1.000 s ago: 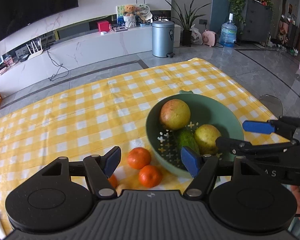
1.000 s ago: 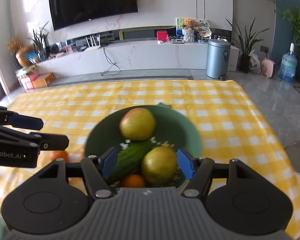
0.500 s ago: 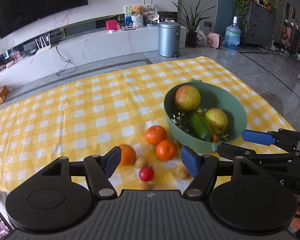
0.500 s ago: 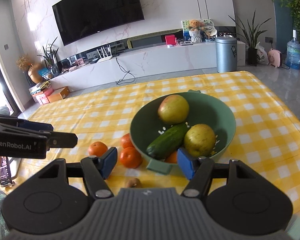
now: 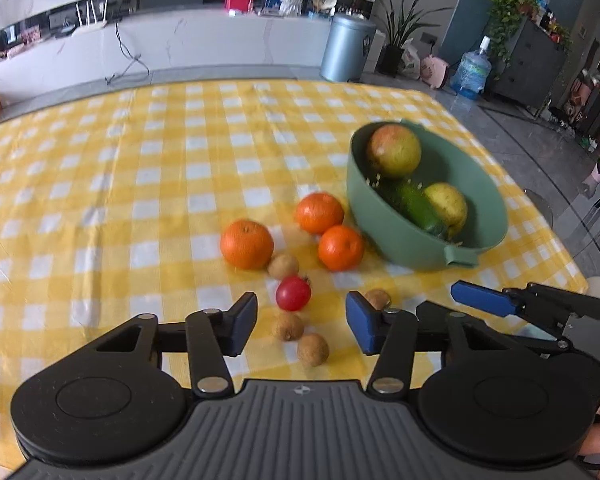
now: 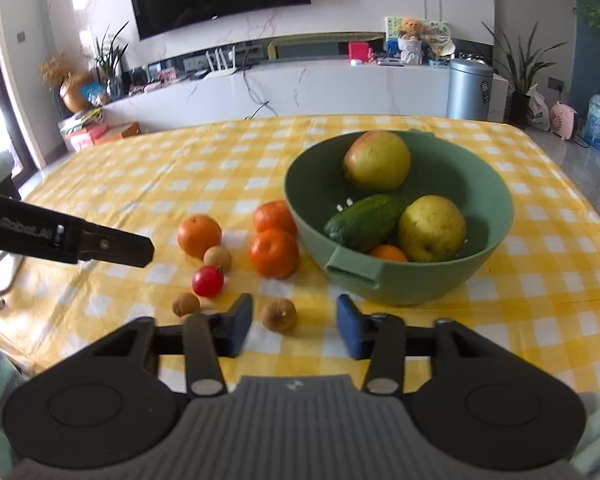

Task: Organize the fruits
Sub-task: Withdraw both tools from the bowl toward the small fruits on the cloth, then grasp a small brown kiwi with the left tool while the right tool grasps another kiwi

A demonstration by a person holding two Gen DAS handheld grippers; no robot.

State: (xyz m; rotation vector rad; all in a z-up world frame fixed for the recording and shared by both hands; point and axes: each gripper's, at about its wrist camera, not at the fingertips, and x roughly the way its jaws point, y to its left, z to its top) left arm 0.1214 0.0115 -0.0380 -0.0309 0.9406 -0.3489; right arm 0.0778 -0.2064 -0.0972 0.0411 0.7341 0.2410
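Left tongs (image 5: 300,322) and right tongs (image 6: 295,326) half open, just narrowing, empty, poised over loose fruit on yellow checked cloth (image 5: 100,184).

Between right pads: small brown rough-shelled longan (image 6: 279,315), untouched; red cherry tomato (image 5: 293,293) ahead of left pads, beside green plastic colander bowl (image 6: 496,220). Probably light, round, apt to roll; tomato thin-skinned. Best pinched gently across widest middle.

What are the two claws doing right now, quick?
Left claw: open, empty, has just been closing.
Right claw: open, empty, has just been closing.
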